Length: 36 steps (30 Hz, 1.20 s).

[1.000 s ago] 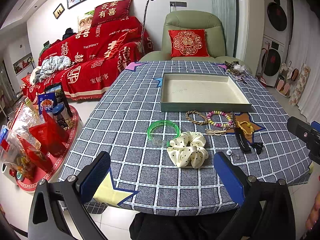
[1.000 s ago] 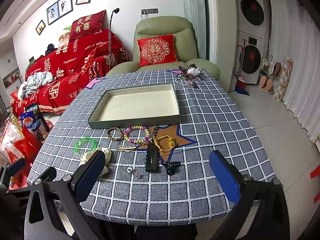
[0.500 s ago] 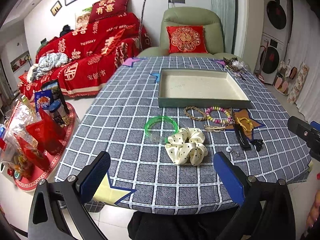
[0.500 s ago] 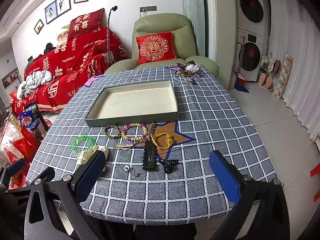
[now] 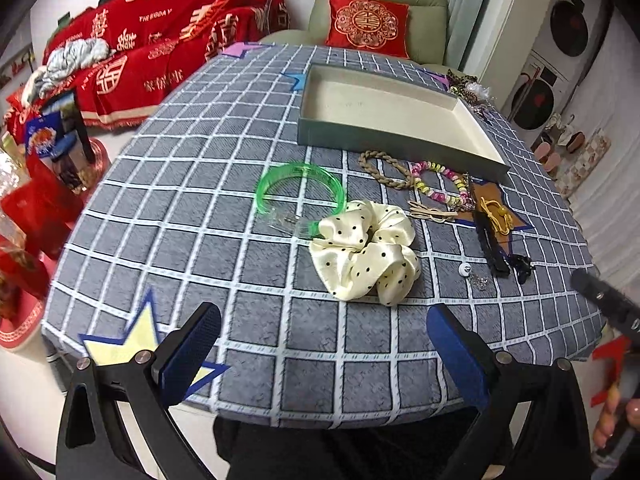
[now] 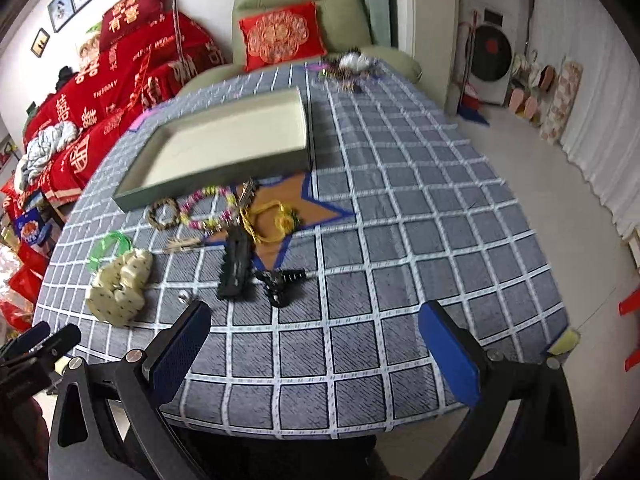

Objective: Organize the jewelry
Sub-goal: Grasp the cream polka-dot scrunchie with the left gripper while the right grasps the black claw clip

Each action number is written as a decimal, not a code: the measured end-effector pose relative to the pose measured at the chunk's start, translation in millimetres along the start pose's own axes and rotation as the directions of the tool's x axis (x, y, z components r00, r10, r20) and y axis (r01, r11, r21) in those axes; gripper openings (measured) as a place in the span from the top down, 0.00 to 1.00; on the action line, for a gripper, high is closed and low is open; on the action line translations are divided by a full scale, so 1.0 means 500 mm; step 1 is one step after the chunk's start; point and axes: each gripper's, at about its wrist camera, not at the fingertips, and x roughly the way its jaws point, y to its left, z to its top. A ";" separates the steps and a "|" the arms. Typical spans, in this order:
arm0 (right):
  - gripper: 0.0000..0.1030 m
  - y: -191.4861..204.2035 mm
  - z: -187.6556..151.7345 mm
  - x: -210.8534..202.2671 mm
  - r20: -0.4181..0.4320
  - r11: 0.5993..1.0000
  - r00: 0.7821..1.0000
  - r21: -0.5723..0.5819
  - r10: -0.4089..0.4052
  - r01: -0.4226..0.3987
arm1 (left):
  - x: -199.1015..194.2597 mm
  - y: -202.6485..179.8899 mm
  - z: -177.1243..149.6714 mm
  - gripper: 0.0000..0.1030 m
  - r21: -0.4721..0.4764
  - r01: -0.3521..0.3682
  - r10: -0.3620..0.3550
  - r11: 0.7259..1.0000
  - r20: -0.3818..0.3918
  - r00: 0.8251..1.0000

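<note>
**Jewelry spread in front of an empty tray, both grippers wide apart**

Jewelry lies in a loose row on the grey checked tablecloth (image 5: 192, 208), just in front of the shallow green tray (image 5: 384, 136), whose cream inside holds nothing. Going left to right in the left wrist view: a green bangle (image 5: 300, 184), touching the cream polka-dot scrunchie (image 5: 364, 256) at its near right end; a braided brown bracelet (image 5: 384, 168); a pink-and-yellow beaded bracelet (image 5: 440, 184); a yellow cord piece (image 5: 496, 216) on the brown star patch; a long black hair clip (image 5: 492, 248) with a small black claw clip (image 5: 522, 268) just beside it. A tangled heap of more pieces (image 6: 348, 66) sits at the far edge of the table, well apart from the row.

The left gripper (image 5: 324, 348) hangs over the near table edge, jaws spread wide and holding nothing, with the scrunchie beyond them. The right gripper (image 6: 316, 348) is likewise spread wide and empty, the black hair clip (image 6: 236, 264) lying ahead of its left finger.
</note>
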 end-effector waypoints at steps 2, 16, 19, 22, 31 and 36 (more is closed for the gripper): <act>0.00 -0.003 0.002 0.022 -0.023 1.000 1.000 -0.016 0.011 -0.011 | 0.011 -0.007 0.005 0.00 0.001 0.014 -0.014 1.000 -0.009 1.000; 0.29 0.039 0.022 0.124 -0.145 0.989 0.988 -0.125 0.061 -0.079 | 0.086 -0.067 0.041 0.16 0.048 0.033 -0.030 0.998 -0.056 0.998; 0.35 0.048 0.019 0.137 -0.157 0.990 0.986 -0.112 0.065 -0.083 | 0.094 -0.072 0.040 0.16 0.051 0.025 -0.022 0.998 -0.054 0.998; 0.39 0.058 0.016 0.137 -0.139 0.990 0.989 -0.129 0.040 -0.058 | 0.099 -0.079 0.037 0.19 0.065 0.017 -0.013 0.998 -0.051 0.999; 0.82 0.054 0.009 0.129 -0.119 0.993 0.992 -0.110 0.029 -0.043 | 0.105 -0.077 0.036 0.63 0.067 0.014 -0.011 0.998 -0.048 0.999; 0.82 0.045 0.005 0.123 -0.120 0.994 0.991 -0.090 0.053 -0.064 | 0.095 -0.072 0.032 0.74 0.079 0.037 -0.034 0.996 -0.035 0.999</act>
